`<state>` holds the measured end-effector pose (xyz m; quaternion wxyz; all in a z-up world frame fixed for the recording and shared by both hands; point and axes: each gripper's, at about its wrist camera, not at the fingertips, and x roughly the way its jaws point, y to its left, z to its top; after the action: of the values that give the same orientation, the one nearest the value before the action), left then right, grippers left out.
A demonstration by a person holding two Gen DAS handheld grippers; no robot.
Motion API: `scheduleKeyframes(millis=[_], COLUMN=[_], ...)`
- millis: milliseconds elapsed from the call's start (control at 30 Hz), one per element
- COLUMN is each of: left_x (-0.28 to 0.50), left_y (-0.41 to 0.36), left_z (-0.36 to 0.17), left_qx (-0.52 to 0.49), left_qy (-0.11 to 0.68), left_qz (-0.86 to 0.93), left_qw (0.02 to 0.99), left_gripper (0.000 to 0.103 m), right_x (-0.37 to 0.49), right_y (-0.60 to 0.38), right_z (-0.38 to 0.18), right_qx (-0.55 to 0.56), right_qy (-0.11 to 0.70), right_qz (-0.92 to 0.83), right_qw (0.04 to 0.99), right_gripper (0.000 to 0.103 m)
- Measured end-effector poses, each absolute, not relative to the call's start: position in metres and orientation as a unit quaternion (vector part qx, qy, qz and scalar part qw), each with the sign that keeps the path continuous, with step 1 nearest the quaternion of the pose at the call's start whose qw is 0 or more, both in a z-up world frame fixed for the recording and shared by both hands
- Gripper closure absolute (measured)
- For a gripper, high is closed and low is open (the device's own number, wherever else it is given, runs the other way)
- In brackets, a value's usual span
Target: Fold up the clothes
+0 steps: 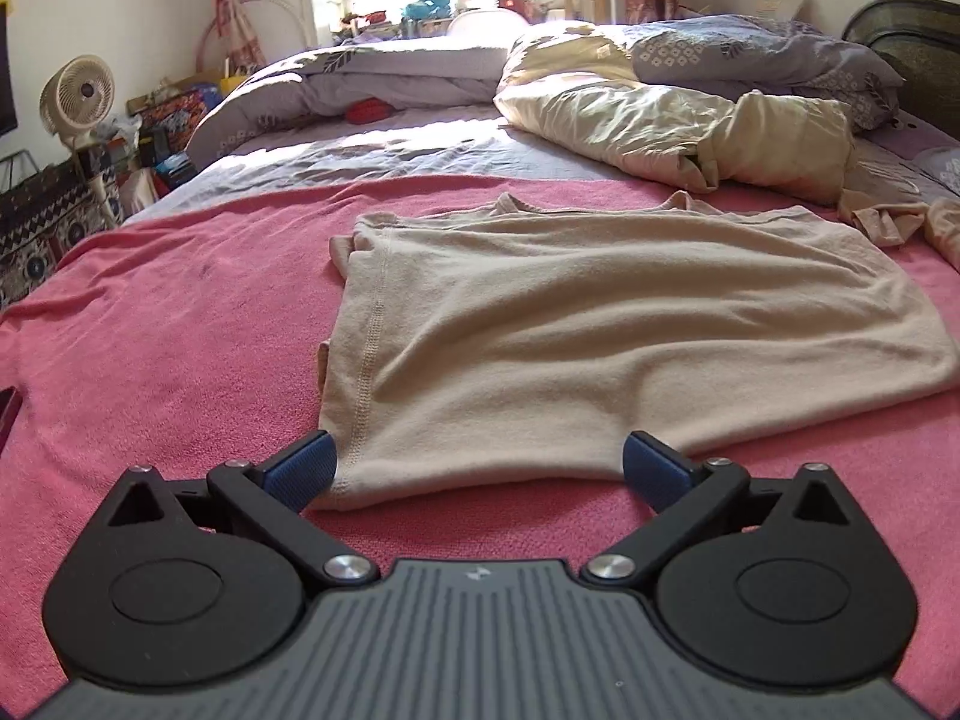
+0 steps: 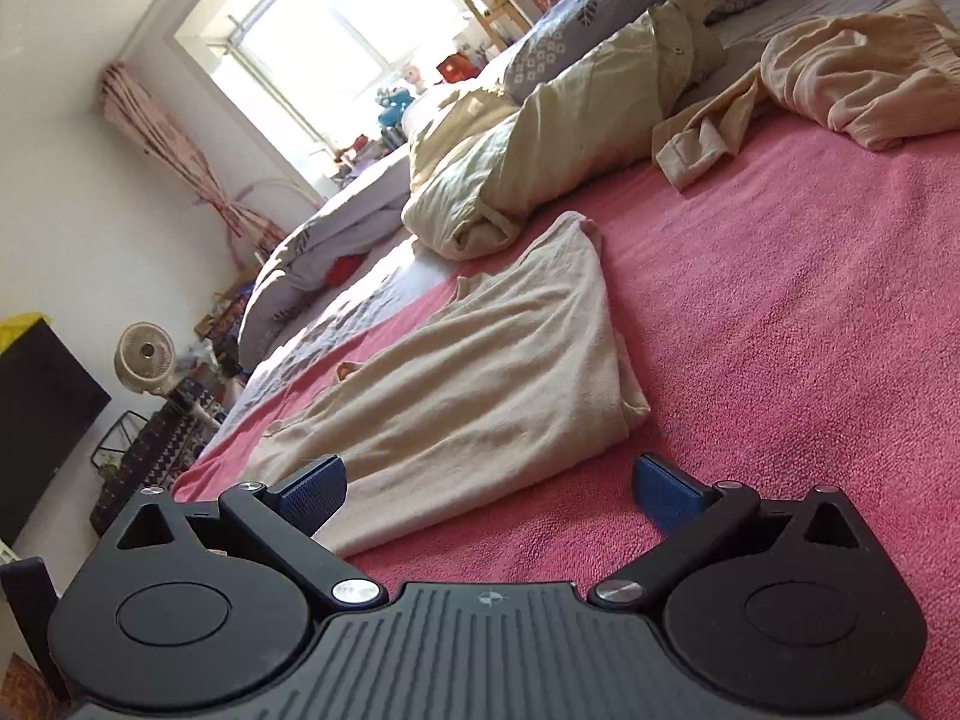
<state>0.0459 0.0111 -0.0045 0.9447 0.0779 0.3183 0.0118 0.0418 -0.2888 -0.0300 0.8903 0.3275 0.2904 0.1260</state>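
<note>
A beige T-shirt (image 1: pixel 600 324) lies flat on the pink blanket (image 1: pixel 180 330), its sides folded in and its neck toward the far end. My left gripper (image 1: pixel 477 471) stands open low over the shirt's near left hem corner, the blue pads on either side of that hem. In the right wrist view the same beige T-shirt (image 2: pixel 480 384) runs away from the camera. My right gripper (image 2: pixel 489 492) is open at the shirt's near right corner, with its left pad over the cloth and its right pad over the pink blanket (image 2: pixel 780 360).
More beige clothes (image 2: pixel 840 78) lie crumpled at the far right of the blanket. A cream quilt (image 1: pixel 660 114) and a grey patterned duvet (image 1: pixel 750 54) are heaped behind the shirt. A white fan (image 1: pixel 78 96) and boxes stand beside the bed on the left.
</note>
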Motion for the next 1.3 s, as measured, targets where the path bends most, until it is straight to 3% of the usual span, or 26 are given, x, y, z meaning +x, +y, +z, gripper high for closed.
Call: scheduleKeyframes(millis=[167,300,400,533,667,833,1100,1200,1233,1267,1300], left_x=[0.009,0.014,0.028,0.042,0.029,0.040,0.075,0.082,0.082,0.082,0.082], left_y=[-0.015,-0.023,-0.010,0.048,0.109,0.135,0.145,0.145,0.146,0.147,0.148], left_z=[-0.007,-0.004,0.005,0.006,-0.013,-0.035,-0.037,-0.034,-0.034,-0.035,-0.038], left_qx=[0.258,0.259,0.136,-0.204,-0.533,-0.665,-0.676,-0.666,-0.661,-0.661,-0.662], left_qy=[0.254,0.253,0.288,0.369,0.316,0.275,0.254,0.259,0.267,0.273,0.276], left_qz=[-0.047,-0.058,-0.055,-0.032,-0.037,0.018,0.025,0.022,0.026,0.027,0.019], left_qw=[0.931,0.930,0.946,0.906,0.784,0.694,0.691,0.699,0.701,0.699,0.697], left_gripper=[0.001,0.001,0.001,0.001,0.001,0.001,0.005,0.017,0.028,0.032,0.032], right_x=[0.048,0.071,0.088,0.098,0.097,0.099,0.108,0.115,0.116,0.117,0.116], right_y=[-0.298,-0.295,-0.291,-0.297,-0.301,-0.300,-0.304,-0.301,-0.304,-0.306,-0.310], right_z=[-0.031,-0.029,-0.027,-0.031,-0.037,-0.038,-0.040,-0.039,-0.041,-0.043,-0.047], right_qx=[0.366,0.385,0.402,0.445,0.467,0.471,0.502,0.491,0.494,0.497,0.505], right_qy=[0.293,0.301,0.314,0.310,0.294,0.287,0.288,0.313,0.325,0.337,0.344], right_qz=[0.135,0.097,0.073,0.068,0.075,0.073,0.050,0.024,0.016,0.008,0.002], right_qw=[0.873,0.867,0.857,0.837,0.831,0.831,0.814,0.813,0.806,0.799,0.792], right_gripper=[0.000,0.000,0.000,0.000,0.000,0.000,0.000,0.016,0.036,0.054,0.060])
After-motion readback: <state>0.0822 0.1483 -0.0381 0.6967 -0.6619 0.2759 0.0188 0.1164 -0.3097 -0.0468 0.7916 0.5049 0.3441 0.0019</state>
